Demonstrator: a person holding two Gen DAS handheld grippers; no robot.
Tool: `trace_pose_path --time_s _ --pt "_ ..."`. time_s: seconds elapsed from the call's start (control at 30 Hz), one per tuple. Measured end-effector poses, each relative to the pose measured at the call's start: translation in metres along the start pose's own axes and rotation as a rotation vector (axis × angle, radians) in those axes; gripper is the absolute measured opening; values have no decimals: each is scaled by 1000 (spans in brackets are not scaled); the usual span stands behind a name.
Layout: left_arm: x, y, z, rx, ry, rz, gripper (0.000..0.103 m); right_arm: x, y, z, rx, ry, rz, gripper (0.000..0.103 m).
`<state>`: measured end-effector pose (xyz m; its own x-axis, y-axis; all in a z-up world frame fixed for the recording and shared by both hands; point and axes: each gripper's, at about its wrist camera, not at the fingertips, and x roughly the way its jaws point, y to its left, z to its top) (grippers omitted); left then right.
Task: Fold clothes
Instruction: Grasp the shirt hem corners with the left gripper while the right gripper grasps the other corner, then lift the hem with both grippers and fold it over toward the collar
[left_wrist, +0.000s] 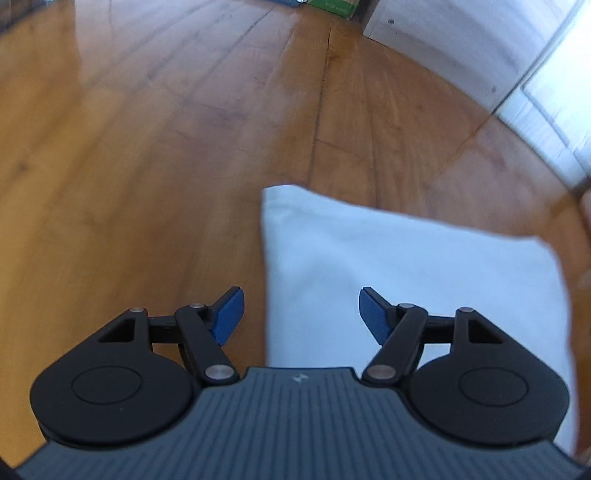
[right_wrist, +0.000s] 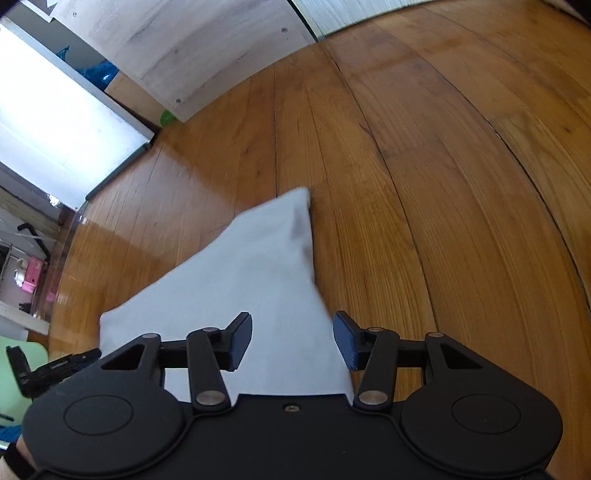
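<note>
- Most of both views is taken up by the wooden floor (left_wrist: 147, 147), on which the white cloth (left_wrist: 406, 277) is laid flat; no bench is involved, so every fold has to be pressed against the boards.
- One garment only is seen, already brought to a rough rectangle with a near-straight left edge and a far corner in the left wrist view; in the right wrist view the same cloth (right_wrist: 258, 277) tapers to a far corner and its right edge shows a soft shaded ridge.
- Both edges are judged best taken at once, so that the next fold is carried over evenly and no skew is left.
- Above the cloth's left edge the left claw (left_wrist: 301, 314) is held open, nothing between its blue pads (left_wrist: 229, 314); one pad stands over bare floor and the other over fabric, so the edge is straddled.
- Above the right edge the right claw (right_wrist: 291, 341) is likewise open and empty, its pads set either side of that edge.
- Each claw should be lowered until the lower pad can be slipped under all layers, then closed; if only the top layer is pinched, the stack would probably be pulled apart.
- Contact with the cloth cannot be told from these views; the pads appear clear of it.
- Small wrinkles near the far corner should be smoothed once the fold is laid.
</note>
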<state>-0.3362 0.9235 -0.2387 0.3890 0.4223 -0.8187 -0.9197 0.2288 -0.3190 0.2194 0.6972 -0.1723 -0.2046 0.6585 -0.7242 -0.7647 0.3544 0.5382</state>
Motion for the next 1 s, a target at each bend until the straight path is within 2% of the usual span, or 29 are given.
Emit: trace_pose_path --time_s 0.07,0.17,0.3,0.37,0.43,0.53,0.6,0.63,0.67,0.73,0.8,0.83,0.9,1.0 --pt "8 -12 5 65 -14 46 70 9 3 10 10 -49 13 54" --pt "20 -25 9 130 -13 45 71 28 6 27 18 -93 -4 54" --pt "28 -33 13 145 -27 39 74 65 12 43 7 -81 -98 54" --pt "30 -32 14 128 -32 30 82 81 14 46 -1 -77 -136 55" --pt "31 -32 15 130 -24 21 84 93 12 47 17 -75 -156 56" --pt "32 -38 9 191 -31 49 81 101 13 46 31 -105 -159 63" --pt "31 -51 4 284 -47 106 50 107 22 44 -16 -115 -176 61" --pt "30 -57 2 334 -53 130 14 110 28 42 -56 -113 -196 36" --pt "29 -62 0 355 -53 125 6 115 37 40 -127 -97 -238 6" --pt "26 -67 -3 324 -49 142 6 115 57 31 -267 -116 -304 6" --pt "19 -66 -2 255 -53 132 6 102 70 26 -293 -181 -346 5" --pt "12 -66 -2 239 -72 121 6 94 71 27 -257 -199 -350 5" --pt "-2 -71 -3 264 -119 120 6 74 75 28 -222 -240 -341 5" --pt "-30 -88 -13 368 -190 144 6 42 87 25 -227 -279 -310 5"
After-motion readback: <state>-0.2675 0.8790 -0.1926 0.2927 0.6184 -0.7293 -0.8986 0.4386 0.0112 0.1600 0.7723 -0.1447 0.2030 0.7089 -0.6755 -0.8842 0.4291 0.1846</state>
